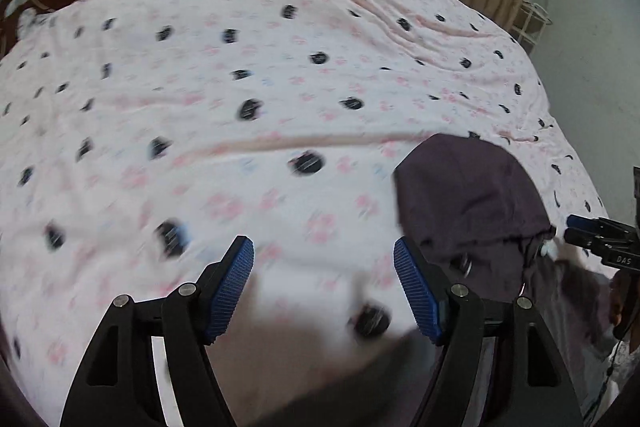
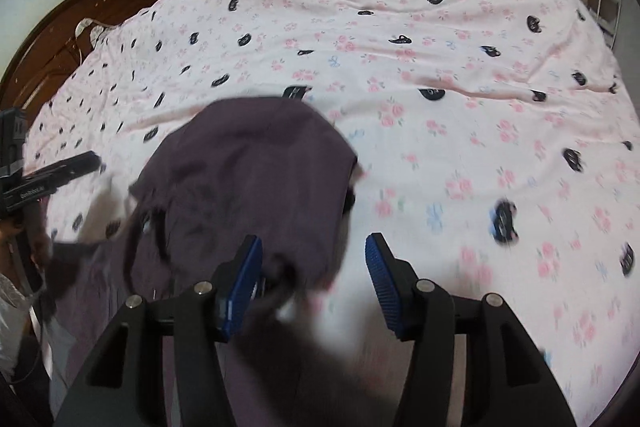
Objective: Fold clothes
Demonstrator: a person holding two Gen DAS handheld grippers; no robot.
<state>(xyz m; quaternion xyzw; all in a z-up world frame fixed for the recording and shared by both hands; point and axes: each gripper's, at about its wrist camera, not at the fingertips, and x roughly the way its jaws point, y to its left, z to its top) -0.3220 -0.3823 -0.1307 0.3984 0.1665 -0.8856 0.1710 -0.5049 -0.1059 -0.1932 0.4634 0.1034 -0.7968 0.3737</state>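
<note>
Covering almost the whole of both views, the bed (image 2: 460,27) carries a pale pink sheet printed with flowers and small dark cat faces, and it is bare apart from one piece of clothing. This dark purple garment (image 2: 248,179) lies near the close edge of the bed, in front of the person. It looks partly folded: the far part makes a rounded, doubled flap, while the near part is loose and creased, with an edge and perhaps a cord hanging towards the person. I judge the folding is started but not finished; at least one more fold and some smoothing remain. Its long axis seems to run from the near edge away towards the middle of the bed, with the rounded end pointing away, though blur makes this uncertain.

The left gripper (image 1: 324,291) hangs over bare sheet, just beside the garment, its jaws apart and holding nothing. The right gripper (image 2: 314,283) is over the garment's near right corner, its jaws also apart; cloth lies below them but is not clamped.
</note>
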